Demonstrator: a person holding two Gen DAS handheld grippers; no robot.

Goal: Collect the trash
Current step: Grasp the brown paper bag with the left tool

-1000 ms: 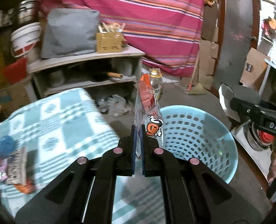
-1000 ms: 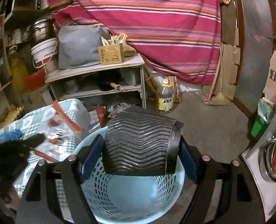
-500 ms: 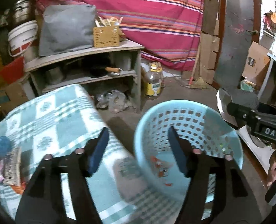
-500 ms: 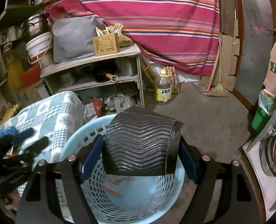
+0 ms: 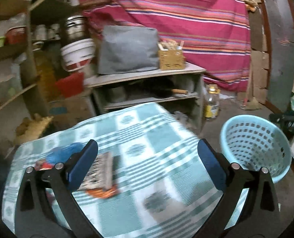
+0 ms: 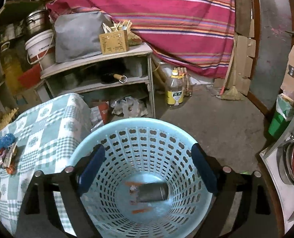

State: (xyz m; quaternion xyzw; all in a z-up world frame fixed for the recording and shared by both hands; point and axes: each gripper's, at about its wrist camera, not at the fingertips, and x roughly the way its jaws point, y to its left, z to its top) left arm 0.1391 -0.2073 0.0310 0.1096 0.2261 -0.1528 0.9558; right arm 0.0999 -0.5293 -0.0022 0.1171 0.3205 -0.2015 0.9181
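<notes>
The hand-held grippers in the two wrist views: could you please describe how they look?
Both look alike. The left hand-held gripper and the right hand-held gripper each have a black, angular frame, two fingers faced with dark blue pads, and round silver pivot pins on the linkages. No cables, sleeves or markings show.

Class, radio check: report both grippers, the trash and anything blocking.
Left gripper open, empty, over table. Right gripper open above blue basket. Dark ribbed cup and wrapper in basket; wrappers left on tablecloth. Nothing blocking.
</notes>
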